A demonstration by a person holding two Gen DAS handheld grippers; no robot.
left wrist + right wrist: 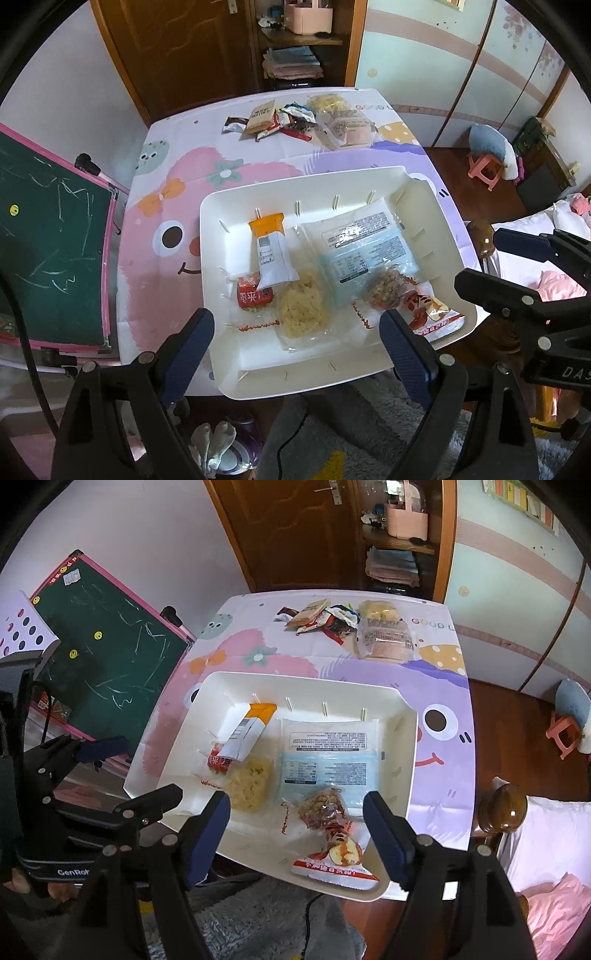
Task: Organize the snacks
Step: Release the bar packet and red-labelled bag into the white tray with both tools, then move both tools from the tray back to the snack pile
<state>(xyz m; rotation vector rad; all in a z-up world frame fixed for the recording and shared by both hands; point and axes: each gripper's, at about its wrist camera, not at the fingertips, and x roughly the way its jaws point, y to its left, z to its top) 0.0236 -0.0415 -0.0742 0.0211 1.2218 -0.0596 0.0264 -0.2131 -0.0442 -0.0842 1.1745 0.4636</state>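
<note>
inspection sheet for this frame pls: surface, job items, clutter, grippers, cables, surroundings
Surface: table under a cartoon-print cloth.
Job's things: white tray at the near edge holding several snack packets; snack pile at the far edge, outside it.
Clutter: nothing seen.
Grippers: left gripper and right gripper both open, empty, above the tray's near side.
Cables: black cable on the floor rug.
Surroundings: chalkboard, wooden door, pink stool.

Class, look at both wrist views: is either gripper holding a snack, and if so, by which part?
Nothing is held. The left gripper and right gripper both hang open above the white tray, with no packet between their fingers.
</note>
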